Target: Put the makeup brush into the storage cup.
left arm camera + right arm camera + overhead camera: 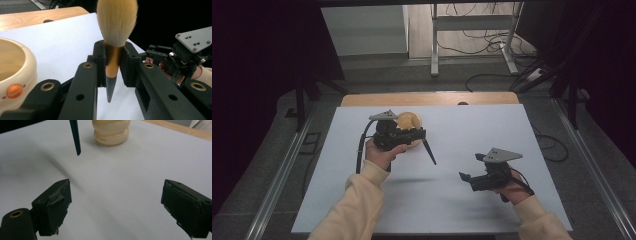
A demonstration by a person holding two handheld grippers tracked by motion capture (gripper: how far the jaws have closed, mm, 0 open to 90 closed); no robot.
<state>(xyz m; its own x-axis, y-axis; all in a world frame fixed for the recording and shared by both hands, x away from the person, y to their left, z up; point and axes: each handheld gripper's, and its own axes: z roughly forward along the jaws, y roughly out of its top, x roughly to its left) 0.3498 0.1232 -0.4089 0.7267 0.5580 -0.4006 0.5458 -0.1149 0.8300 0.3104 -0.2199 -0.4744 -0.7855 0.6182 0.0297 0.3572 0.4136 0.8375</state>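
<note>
Two tools over a white bench (422, 200), one per hand. Left tool (113, 65) clamps a makeup brush (113, 53) by its copper ferrule; pads tight on both sides, pale fluffy bristles stick up past the jaws, dark tapered handle points the other way. High view: left tool (399, 136) sits mid-bench toward the left, brush handle (429, 151) slanting down toward the bench surface, tip above it. Cream round jar (409, 122) just behind the left tool, close to the far wooden edge; orange button on its side in the left gripper view (14, 90). Right tool (115, 205) jaws spread wide, nothing between, white bench below. High view: right tool (467, 177) at bench right, well apart from the brush and jar.
</note>
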